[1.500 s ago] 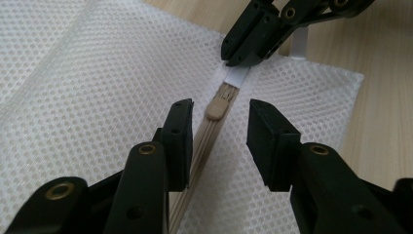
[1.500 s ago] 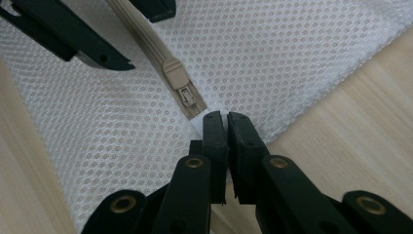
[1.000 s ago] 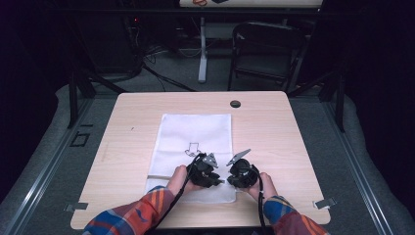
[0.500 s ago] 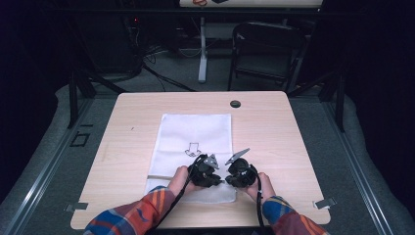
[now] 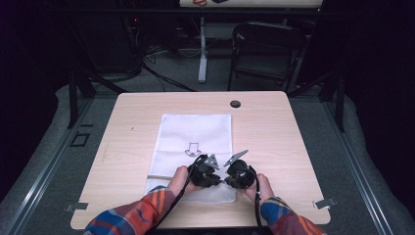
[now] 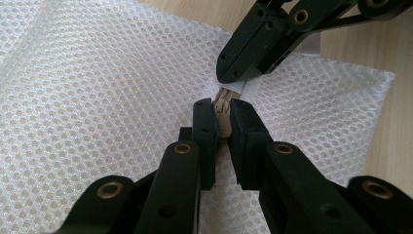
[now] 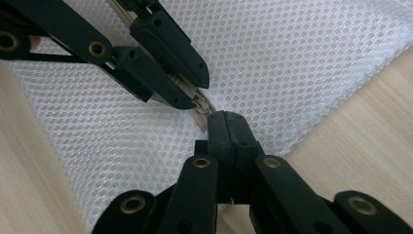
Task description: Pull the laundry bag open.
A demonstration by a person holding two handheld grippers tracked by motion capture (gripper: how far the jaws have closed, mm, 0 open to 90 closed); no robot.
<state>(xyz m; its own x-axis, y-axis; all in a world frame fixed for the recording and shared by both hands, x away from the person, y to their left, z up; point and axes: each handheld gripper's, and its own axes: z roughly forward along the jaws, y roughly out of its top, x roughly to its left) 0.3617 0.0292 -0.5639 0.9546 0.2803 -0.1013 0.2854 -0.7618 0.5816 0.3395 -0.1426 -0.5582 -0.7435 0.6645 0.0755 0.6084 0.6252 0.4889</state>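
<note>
A white mesh bag (image 5: 193, 147) lies flat on the light wooden table (image 5: 293, 147), its long side running away from the person, with a small black arrow mark (image 5: 193, 148) printed near its middle. Both grippers work at the near end of the bag, close together and almost touching each other. In the left gripper view, the left gripper (image 6: 223, 118) has its two black jaws drawn in on a pale zipper strip (image 6: 223, 108) that stands up between them from the mesh; the pads pinch it, and these jaws have just been closing on it. Just beyond it in that view, the tip of the other gripper meets the same strip. In the right gripper view, the right gripper (image 7: 227, 122) has its jaws pressed fully together, with their tips at the zipper's small metal end (image 7: 200, 108); whether a sliver of it is caught between the pads cannot be told. In the high view, the person's hands hold the left gripper (image 5: 204, 172) and the right gripper (image 5: 238, 174) over the near edge of the bag, forearms in plaid sleeves (image 5: 142, 213) coming in from below. A dark round grommet (image 5: 235, 104) sits in the far part of the table.
</note>
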